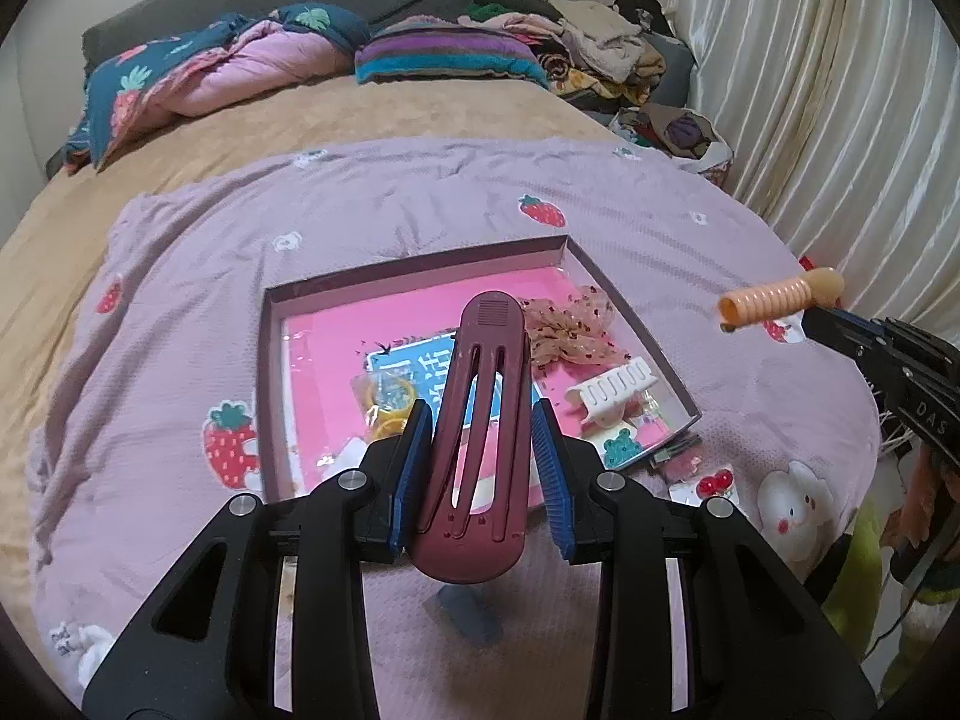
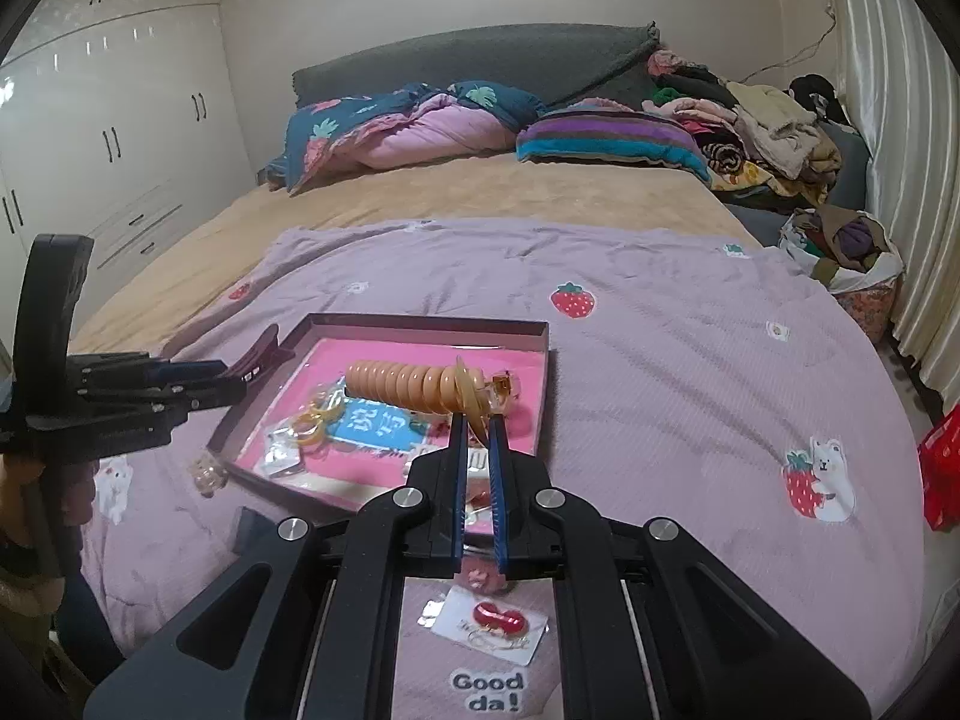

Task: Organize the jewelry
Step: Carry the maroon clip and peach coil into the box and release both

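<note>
Maroon hair clip [image 1: 474, 438] pinched by the left hand-held gripper [image 1: 480, 450] above the tray [image 1: 636, 324] on the bed.
Right hand-held gripper [image 2: 477, 438] was clamped on only the orange coil tie's [image 2: 414, 387] end loop; it might slip free onto the bed.

Both views were evenly lit by soft indoor light, neither dim nor harsh. Shadows were faint. Glare showed on the white wardrobe doors [image 2: 90, 120] and the satin curtain [image 1: 810, 90]. Fisheye distortion bowed the bed [image 1: 180, 138] and walls; black vignette filled the corners. Focus was slightly soft, colours pinkish.
</note>
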`<state>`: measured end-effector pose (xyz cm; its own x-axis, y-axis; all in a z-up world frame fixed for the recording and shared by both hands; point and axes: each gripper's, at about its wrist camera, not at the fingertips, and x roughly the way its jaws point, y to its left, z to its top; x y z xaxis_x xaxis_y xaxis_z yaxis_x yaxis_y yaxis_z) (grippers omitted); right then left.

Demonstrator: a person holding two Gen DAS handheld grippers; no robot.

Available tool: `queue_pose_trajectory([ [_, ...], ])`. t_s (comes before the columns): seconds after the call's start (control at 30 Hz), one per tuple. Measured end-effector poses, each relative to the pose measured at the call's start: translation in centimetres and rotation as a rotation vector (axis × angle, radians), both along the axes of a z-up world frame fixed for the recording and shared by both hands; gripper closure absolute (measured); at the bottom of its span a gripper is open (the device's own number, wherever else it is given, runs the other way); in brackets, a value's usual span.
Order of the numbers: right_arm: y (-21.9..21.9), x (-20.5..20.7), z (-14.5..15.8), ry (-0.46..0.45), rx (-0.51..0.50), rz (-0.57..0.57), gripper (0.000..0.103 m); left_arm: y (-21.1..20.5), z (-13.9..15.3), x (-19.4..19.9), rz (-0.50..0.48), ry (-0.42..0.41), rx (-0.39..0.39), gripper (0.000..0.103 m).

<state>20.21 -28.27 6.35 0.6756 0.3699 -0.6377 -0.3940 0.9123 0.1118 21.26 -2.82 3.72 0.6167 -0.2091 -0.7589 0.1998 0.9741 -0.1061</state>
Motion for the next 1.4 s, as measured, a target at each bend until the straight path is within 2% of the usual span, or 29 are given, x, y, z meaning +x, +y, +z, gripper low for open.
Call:
queue_pose_trajectory([
  [0.33,0.7,3.6,-1.7,0.028,-0.022,-0.002,0.097,-1.4,-2.4,2.4,-0.016,0.049,-0.009,0.077],
  [0.7,2.5,7.5,-5.0,0.084,-0.074,0.018,0.097,-2.1,-5.3,4.1,-0.022,0.107,-0.013,0.077],
  [1.4,4.6,10.0,-9.2,0.157,-0.138,0.054,0.096,-1.5,-9.1,5.4,-0.018,0.175,-0.013,0.077],
])
